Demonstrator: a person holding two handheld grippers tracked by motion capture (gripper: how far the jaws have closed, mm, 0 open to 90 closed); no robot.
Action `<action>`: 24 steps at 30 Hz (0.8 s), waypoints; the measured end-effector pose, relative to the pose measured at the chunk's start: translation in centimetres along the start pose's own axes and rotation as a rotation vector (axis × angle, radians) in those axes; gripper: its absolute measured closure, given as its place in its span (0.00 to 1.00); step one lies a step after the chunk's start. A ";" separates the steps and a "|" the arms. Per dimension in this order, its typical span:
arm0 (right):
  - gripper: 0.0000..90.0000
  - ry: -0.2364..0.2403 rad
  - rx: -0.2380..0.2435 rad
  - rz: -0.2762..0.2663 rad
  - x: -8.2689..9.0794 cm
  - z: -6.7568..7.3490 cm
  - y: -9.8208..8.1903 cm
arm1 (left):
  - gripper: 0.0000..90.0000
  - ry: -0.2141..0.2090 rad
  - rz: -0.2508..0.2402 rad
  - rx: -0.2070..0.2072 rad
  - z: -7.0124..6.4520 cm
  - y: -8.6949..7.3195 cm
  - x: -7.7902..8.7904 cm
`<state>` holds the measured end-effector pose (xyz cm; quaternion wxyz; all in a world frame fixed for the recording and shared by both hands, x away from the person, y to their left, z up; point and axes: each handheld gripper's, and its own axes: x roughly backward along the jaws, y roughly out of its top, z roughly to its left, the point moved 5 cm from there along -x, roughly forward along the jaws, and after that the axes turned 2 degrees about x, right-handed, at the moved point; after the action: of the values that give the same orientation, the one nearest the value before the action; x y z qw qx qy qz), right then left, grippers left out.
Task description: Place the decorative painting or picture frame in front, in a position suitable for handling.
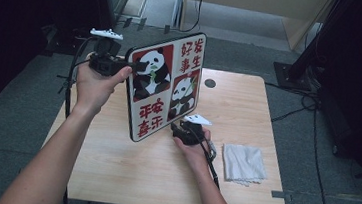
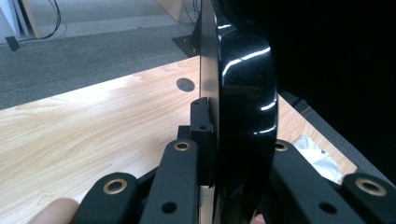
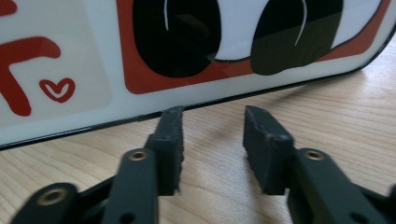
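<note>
Partly, the panda board (image 1: pixel 164 88) hides the right hand-held gripper (image 1: pixel 182 128).

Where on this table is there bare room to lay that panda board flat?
The table's near-left wood, between the left forearm and the right hand, lies bare. So does the far right, beyond the cloth. It is crowded mid-table, where the board stands.

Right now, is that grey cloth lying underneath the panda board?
No. In the high view the grey cloth lies flat on the table, apart from the panda board.
</note>
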<state>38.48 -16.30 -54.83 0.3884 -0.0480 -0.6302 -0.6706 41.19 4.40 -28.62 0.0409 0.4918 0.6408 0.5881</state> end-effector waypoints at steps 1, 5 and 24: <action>0.67 -0.003 0.002 0.007 -0.1 0.1 0.0 | 0.92 0.001 -0.002 -0.001 0.0 0.0 0.0; 0.65 0.030 -0.015 0.071 -0.7 0.0 -0.1 | 0.92 -0.003 -0.002 0.007 0.1 0.0 0.2; 0.58 -0.037 0.085 0.082 -1.6 0.9 0.3 | 0.91 -0.018 -0.006 -0.016 -0.2 0.1 0.9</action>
<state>39.33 -14.74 -55.29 0.4053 -0.0696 -0.6627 -0.6259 40.63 4.83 -27.97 0.0521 0.4949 0.6372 0.5885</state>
